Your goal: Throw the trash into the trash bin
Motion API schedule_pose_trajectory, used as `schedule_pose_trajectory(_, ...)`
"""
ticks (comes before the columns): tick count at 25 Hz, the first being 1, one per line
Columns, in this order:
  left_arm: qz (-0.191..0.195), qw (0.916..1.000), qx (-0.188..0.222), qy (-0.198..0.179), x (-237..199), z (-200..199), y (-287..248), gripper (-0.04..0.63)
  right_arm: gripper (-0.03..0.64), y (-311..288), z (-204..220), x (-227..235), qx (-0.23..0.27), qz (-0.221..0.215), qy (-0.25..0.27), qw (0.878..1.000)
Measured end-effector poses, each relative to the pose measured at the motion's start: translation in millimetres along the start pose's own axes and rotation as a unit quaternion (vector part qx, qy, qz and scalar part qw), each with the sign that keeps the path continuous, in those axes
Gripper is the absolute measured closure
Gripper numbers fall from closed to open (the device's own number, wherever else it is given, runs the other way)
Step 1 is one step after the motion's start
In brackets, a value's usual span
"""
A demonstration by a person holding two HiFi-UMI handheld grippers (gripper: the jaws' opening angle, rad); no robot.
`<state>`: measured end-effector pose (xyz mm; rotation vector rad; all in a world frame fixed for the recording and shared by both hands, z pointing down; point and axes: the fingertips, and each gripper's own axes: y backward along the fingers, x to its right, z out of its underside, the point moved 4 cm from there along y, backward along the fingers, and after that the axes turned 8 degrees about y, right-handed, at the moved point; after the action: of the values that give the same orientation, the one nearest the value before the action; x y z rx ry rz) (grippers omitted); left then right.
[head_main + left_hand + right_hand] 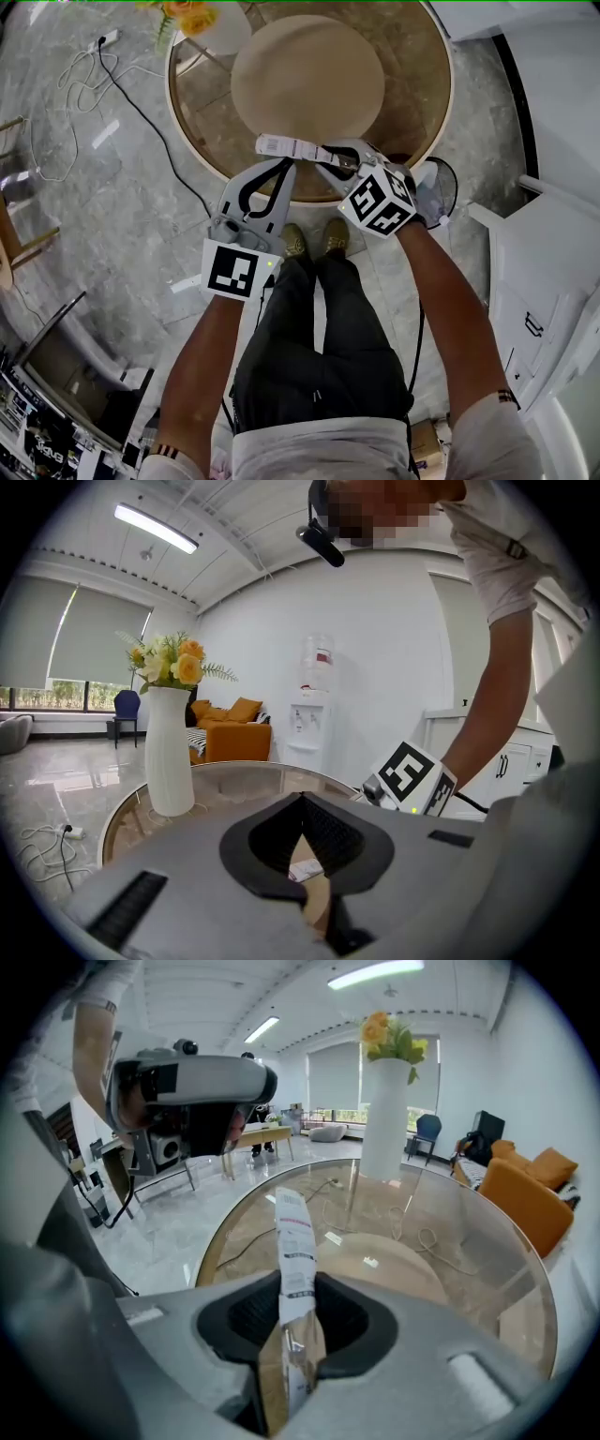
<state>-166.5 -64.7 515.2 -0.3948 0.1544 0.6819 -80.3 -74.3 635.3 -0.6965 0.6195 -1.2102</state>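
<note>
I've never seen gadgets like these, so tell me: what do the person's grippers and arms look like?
The left gripper and right gripper are grey with black ribbed pads. Each carries a cube of black-and-white square markers. A black cable trails from the right one. The person wears white short sleeves with dark striped cuffs.

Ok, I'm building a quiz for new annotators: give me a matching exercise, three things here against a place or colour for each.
Things:
1. paper wrapper
2. white vase
3. sofa

Place or colour:
A. orange
B. standing on the glass table
C. clamped in the right gripper

Pairs: 1-C, 2-B, 3-A.
</note>
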Motion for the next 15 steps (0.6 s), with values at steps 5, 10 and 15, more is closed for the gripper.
schedule_pose_trajectory(5,0.017,0.9999,0.002,-0.003,14,-5,-1,0.595,0.512,27,-7,1,0.045,0.061,-0.07,0.995)
schedule_pose_trajectory(10,0.041,0.9991,0.004,-0.006,40,-9,-5,0.595,0.512,70,-6,1,0.102,0.14,-0.158,0.972)
schedule_pose_trajectory(15,0.077,0.9969,-0.001,-0.011,74,-10,-18,0.595,0.512,119,13,-8,0.122,0.208,-0.206,0.948)
